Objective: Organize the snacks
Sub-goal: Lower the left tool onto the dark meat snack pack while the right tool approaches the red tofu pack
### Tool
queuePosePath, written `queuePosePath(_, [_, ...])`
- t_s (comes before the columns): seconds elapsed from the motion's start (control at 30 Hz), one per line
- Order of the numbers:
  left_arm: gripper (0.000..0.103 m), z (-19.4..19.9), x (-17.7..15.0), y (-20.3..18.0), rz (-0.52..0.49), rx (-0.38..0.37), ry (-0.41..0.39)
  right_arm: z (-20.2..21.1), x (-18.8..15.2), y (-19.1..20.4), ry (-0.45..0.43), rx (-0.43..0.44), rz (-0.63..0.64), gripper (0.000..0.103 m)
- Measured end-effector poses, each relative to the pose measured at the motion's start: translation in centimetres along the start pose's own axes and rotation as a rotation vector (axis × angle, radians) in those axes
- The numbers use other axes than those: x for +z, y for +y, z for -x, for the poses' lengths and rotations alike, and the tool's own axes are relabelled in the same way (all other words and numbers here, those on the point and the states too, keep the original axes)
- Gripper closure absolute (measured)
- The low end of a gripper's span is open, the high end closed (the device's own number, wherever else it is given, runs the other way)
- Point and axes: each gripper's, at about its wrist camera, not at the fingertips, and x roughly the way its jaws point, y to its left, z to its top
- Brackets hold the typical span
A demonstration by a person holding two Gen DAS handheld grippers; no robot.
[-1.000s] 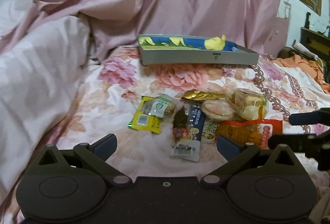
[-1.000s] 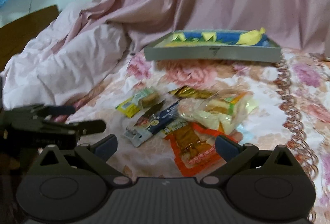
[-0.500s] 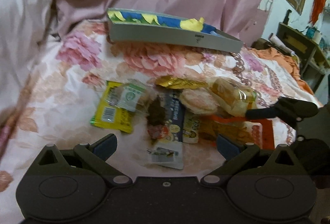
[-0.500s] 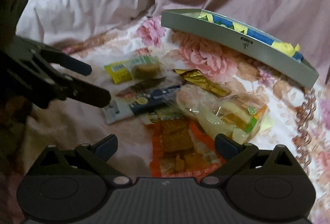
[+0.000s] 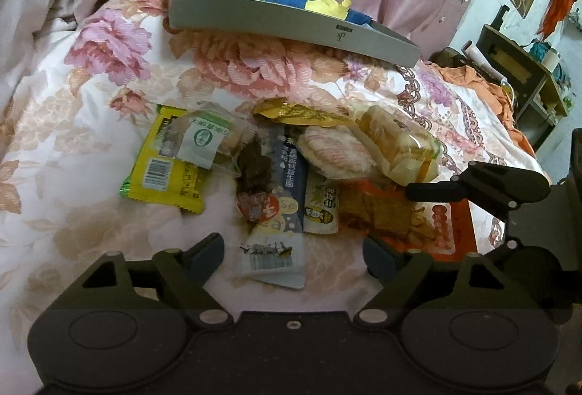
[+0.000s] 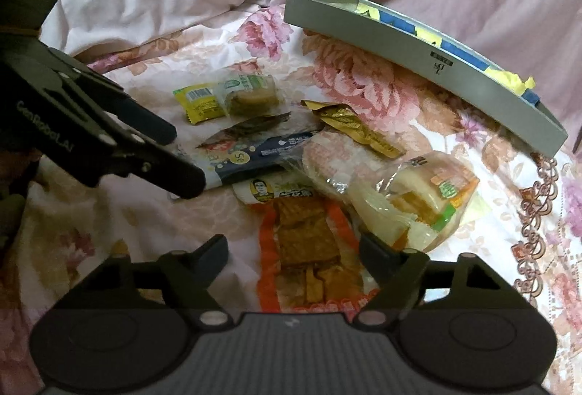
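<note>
The left hand-held gripper (image 5: 293, 249) hung with its fingers spread over the near end of a dark blue packet (image 5: 282, 209). The right hand-held gripper (image 6: 294, 249) was likewise spread, straddling an orange packet (image 6: 309, 249). The snacks lay heaped on a floral bedspread (image 5: 91, 111), with a wrapped sandwich (image 6: 422, 194) alongside. Beyond stood a grey tray (image 5: 291, 22).

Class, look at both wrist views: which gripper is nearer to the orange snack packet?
Right. The right gripper hangs open directly over the orange snack packet, straddling it. The left gripper, also open, straddles the dark blue packet beside it.
</note>
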Motion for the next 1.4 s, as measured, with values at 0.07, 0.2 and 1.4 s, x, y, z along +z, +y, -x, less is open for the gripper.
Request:
queuePosePath(0.07, [0.02,-0.3,0.1,-0.1,-0.004,-0.003,0.001,-0.2,-0.1,0.0,0.003,-0.035,0.013,0.023])
queuePosePath(0.2, [0.022,-1.5,0.5,-0.4,0.0,-0.007,0.007,-0.6,-0.2,-0.2,0.014,-0.081,0.023,0.023])
queuePosePath(1.4, [0.049,0.4,-1.2,0.1,0.109,0.125,-0.025,0.2,-0.2,0.7,0.016,-0.009,-0.069,0.031])
